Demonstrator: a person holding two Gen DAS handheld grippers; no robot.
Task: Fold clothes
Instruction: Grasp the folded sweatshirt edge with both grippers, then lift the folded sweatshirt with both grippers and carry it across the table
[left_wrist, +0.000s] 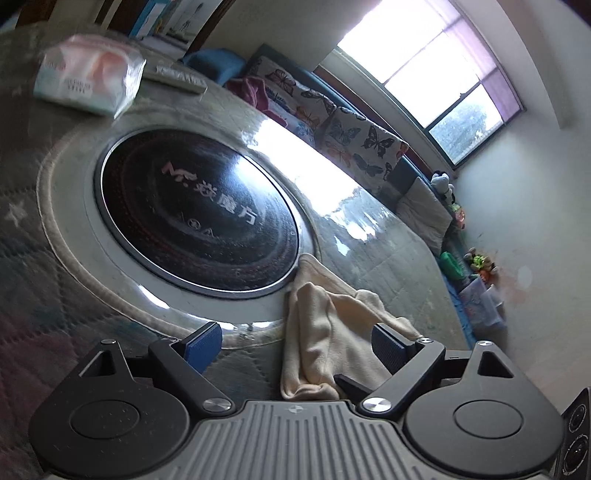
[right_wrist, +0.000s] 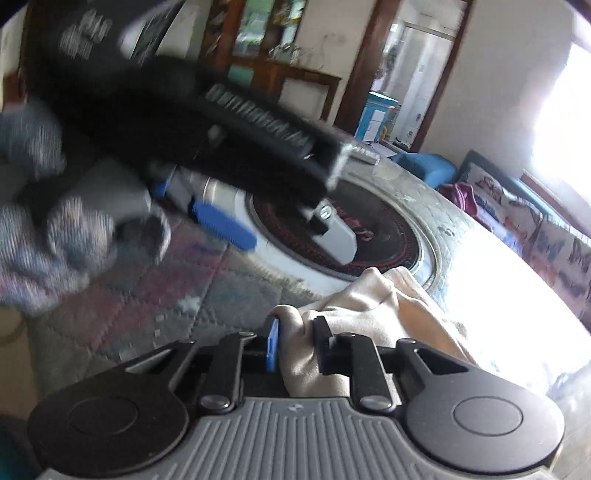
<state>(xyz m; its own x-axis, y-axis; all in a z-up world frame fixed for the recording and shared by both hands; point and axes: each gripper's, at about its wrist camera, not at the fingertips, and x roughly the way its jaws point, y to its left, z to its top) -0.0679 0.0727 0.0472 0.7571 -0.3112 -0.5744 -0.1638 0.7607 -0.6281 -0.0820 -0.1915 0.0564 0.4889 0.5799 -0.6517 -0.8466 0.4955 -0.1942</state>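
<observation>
A cream-coloured garment (left_wrist: 325, 325) lies bunched on the round quilted table (left_wrist: 391, 254), beside the black glass hob (left_wrist: 199, 210) at its centre. My left gripper (left_wrist: 295, 347) is open; the cloth runs between its blue pads (left_wrist: 205, 345) without being pinched. In the right wrist view my right gripper (right_wrist: 295, 343) is shut on a fold of the same cream garment (right_wrist: 376, 310), which drapes away to the right. The left gripper (right_wrist: 229, 221) shows blurred above the hob (right_wrist: 376, 236), held by a gloved hand (right_wrist: 74, 236).
A pack of tissues (left_wrist: 88, 77) and a remote control (left_wrist: 177, 75) lie at the table's far side. A sofa with butterfly cushions (left_wrist: 343, 129) runs along the window wall. Toys (left_wrist: 476, 258) sit on the floor by the wall.
</observation>
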